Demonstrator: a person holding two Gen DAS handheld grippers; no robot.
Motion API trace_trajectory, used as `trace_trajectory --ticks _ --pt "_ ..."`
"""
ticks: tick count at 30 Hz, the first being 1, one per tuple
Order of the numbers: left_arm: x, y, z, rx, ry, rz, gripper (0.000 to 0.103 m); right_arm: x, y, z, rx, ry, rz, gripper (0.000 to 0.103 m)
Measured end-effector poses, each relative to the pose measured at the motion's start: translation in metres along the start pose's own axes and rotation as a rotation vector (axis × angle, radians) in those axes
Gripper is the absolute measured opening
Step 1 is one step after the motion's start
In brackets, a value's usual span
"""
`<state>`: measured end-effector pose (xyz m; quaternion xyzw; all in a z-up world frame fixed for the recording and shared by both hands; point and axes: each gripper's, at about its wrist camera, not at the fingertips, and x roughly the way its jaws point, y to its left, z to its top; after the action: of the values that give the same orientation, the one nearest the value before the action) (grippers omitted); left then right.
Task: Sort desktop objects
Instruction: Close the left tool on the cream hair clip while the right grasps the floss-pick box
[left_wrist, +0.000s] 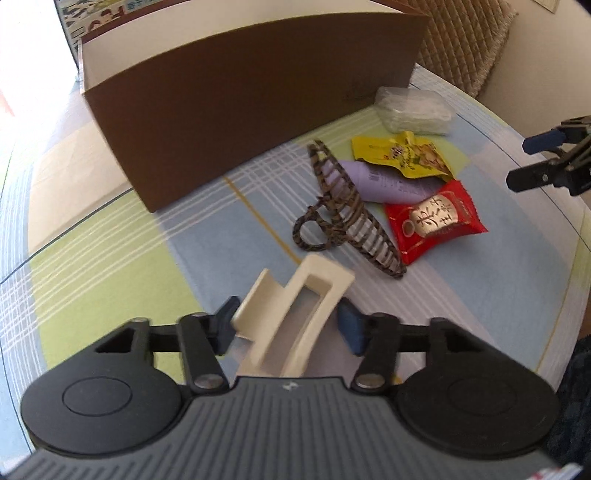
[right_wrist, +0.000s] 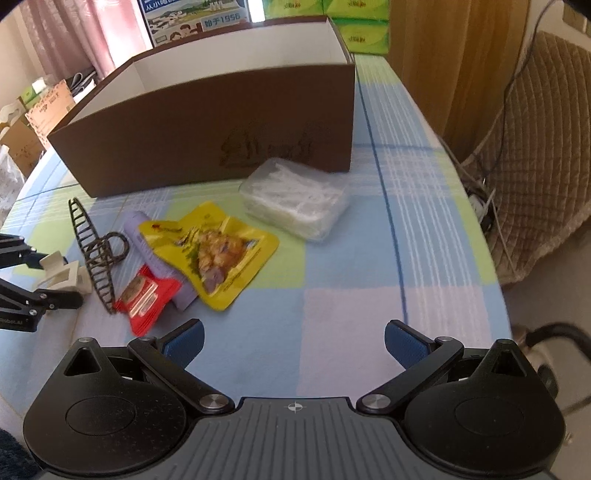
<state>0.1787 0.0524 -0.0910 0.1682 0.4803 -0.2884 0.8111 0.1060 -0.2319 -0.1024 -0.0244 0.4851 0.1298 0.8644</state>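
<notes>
The left gripper (left_wrist: 286, 325) has its jaws clenched on a cream hair claw clip (left_wrist: 295, 314), the blue pads pressing its two sides, and the clip appears raised just off the checked tablecloth (left_wrist: 110, 266), near the front of the pile and short of the brown cardboard box (left_wrist: 240, 99). The right gripper (right_wrist: 293, 345) hangs with its jaws released and nothing between them, over a bare patch of cloth. Beside the held clip lies a tortoiseshell hair claw clip (left_wrist: 347, 210), leaning against a lavender bottle (left_wrist: 388, 182); a red snack packet (left_wrist: 436, 221) and a yellow snack pouch (left_wrist: 402, 155) overlap the bottle, and a clear plastic case (left_wrist: 413, 109) sits close to the box wall. The cream clip is probably light, rigid plastic with a smooth, slippery finish and a spring hinge, so squeezing the flat outer sides of its body seems safer than pinching the lever end, which would likely open it. The open rectangular slot offers little surface, so the pads should stay on solid edges.
</notes>
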Motion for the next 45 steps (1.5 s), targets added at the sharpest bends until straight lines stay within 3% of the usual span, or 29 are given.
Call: trace_trajectory --ticks 2,10,17,22,27,32,34,38,39,45 --pt "-0.003 0.005 -0.002 -0.031 -0.009 0.016 0.040 0.001 -0.002 0.008 -0.025 -0.027 -0.007 0.101" --pt "-0.012 0.035 -0.016 -0.186 -0.007 0.120 0.040 0.015 0.001 0.044 -0.199 -0.130 0.036 0.101" --pt "-0.022 0.056 -0.026 -0.319 0.001 0.168 0.040 0.053 0.007 0.067 -0.365 -0.106 0.057 0.101" --pt "-0.026 0.061 -0.029 -0.355 0.008 0.184 0.041 0.074 0.006 0.073 -0.442 -0.062 0.070 0.087" --pt "-0.032 0.063 -0.032 -0.358 0.000 0.188 0.053 0.082 0.005 0.071 -0.479 -0.043 0.088 0.068" --pt "-0.036 0.061 -0.029 -0.331 -0.013 0.193 0.056 0.071 -0.001 0.064 -0.408 -0.007 0.040 0.057" --pt "-0.034 0.058 -0.026 -0.312 -0.014 0.196 0.056 0.066 -0.005 0.060 -0.355 0.016 0.010 0.057" --pt "-0.026 0.054 -0.024 -0.283 0.006 0.194 0.048 0.053 -0.012 0.047 -0.252 0.044 -0.025 0.056" --pt "-0.024 0.053 -0.024 -0.284 0.016 0.197 0.040 0.050 -0.014 0.042 -0.230 0.047 -0.025 0.056" --pt "-0.022 0.047 -0.025 -0.322 0.029 0.231 0.038 0.028 -0.014 0.016 -0.160 0.059 -0.021 0.057"
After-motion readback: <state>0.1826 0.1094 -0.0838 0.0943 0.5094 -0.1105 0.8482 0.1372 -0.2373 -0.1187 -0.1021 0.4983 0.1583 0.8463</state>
